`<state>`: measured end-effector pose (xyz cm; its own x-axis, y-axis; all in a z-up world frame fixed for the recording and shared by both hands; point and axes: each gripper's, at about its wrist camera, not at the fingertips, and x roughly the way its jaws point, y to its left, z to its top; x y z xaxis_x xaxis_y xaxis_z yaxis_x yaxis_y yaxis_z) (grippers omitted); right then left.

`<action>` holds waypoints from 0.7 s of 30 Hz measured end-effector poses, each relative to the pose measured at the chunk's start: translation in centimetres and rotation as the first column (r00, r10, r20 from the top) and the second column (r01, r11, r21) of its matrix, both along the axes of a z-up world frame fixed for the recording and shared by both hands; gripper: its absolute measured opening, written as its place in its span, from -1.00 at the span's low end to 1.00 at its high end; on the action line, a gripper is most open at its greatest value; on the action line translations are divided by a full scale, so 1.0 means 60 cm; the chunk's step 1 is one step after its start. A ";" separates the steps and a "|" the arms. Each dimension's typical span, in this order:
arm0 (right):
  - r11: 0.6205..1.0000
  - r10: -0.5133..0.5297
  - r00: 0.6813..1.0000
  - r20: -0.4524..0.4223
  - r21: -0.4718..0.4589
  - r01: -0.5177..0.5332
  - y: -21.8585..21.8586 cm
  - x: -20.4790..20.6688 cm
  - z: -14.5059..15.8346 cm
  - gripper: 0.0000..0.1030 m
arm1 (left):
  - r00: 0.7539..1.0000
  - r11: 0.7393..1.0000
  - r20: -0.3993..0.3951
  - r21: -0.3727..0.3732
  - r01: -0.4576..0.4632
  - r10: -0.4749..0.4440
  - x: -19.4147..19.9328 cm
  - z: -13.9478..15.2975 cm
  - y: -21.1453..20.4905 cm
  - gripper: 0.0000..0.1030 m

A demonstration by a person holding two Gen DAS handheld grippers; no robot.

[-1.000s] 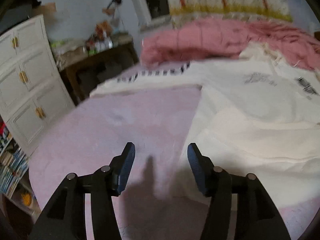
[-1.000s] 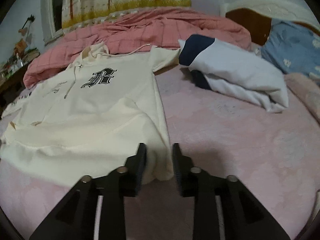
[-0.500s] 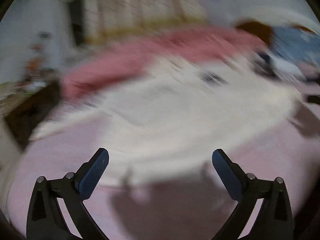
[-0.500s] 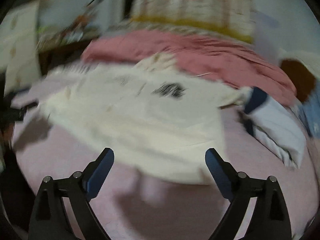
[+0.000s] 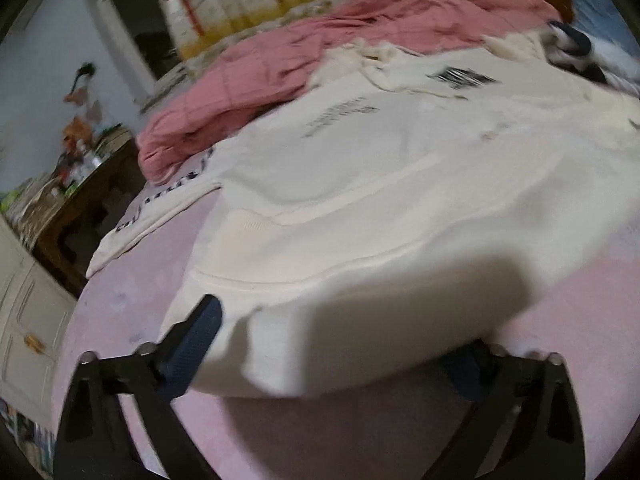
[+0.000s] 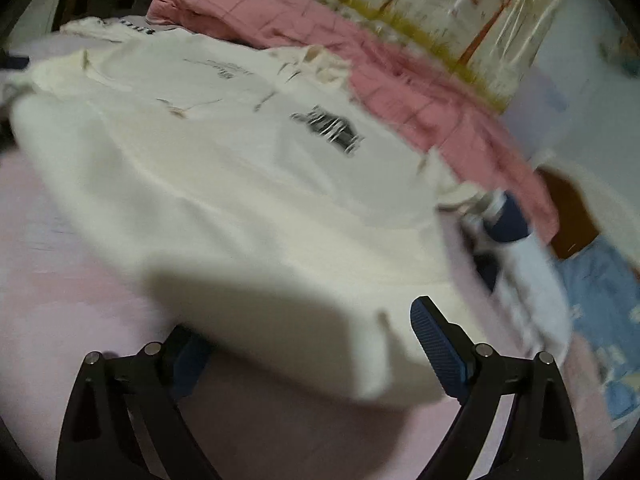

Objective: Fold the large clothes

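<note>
Left gripper [image 5: 332, 354] frame: we see black angular arms, lower frame.
Left fingers [image 5: 192, 344]: dark blue ribbed pads.
Left screws: round silver heads.
Right gripper [image 6: 312, 354] frame: black struts, triangular cut-outs.
Right fingers [image 6: 438, 346]: blue ridged pads.

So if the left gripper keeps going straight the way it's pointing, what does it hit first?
Most likely the bottom hem of the cream hoodie. The left gripper stands open, its jaws just narrowed slightly, and the hem already lies between them without being pinched. Blur makes the exact depth uncertain.
</note>
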<state>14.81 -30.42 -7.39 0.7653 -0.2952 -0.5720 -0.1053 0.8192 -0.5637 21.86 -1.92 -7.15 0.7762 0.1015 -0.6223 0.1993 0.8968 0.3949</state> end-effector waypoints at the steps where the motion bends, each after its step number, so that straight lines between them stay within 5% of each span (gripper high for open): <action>1: 1.000 -0.029 0.999 -0.021 -0.002 0.029 -0.015 0.014 0.000 0.59 | 0.999 0.998 0.022 0.034 -0.047 0.046 0.010 -0.003 0.009 0.40; 2: 0.998 -0.064 0.997 -0.037 0.005 0.064 -0.031 0.023 -0.001 0.13 | 0.995 0.993 0.039 0.067 -0.097 0.094 0.017 -0.007 0.020 0.19; 3: 0.995 -0.098 0.994 -0.055 0.016 0.099 -0.048 0.031 -0.004 -0.40 | 0.990 0.987 0.027 0.072 -0.143 0.142 0.032 -0.012 0.039 -0.45; 4: 0.992 -0.114 0.990 -0.077 0.052 0.118 -0.068 0.038 -0.006 -0.56 | 0.984 0.983 -0.016 0.042 -0.177 0.177 0.046 -0.017 0.056 -0.78; 6: 0.985 -0.099 0.992 -0.084 0.135 0.109 -0.087 0.036 0.003 -0.82 | 0.980 0.980 -0.102 -0.085 -0.182 0.173 0.060 -0.011 0.088 -0.82; 14: 0.982 -0.110 0.992 0.060 0.159 0.099 -0.080 -0.077 0.056 -0.91 | 0.979 0.958 -0.059 -0.203 -0.202 0.194 -0.037 0.032 0.116 -0.89; 21: 0.965 -0.100 0.995 -0.027 0.241 0.103 -0.089 -0.136 0.064 -0.88 | 0.983 0.966 -0.079 -0.185 -0.180 0.168 -0.109 0.017 0.122 -0.76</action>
<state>6.66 -35.75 -3.55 0.7295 -0.2228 -0.6467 -0.0212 0.9377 -0.3469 15.34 5.39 -6.12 0.7164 0.1064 -0.6895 0.0523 0.9773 0.2052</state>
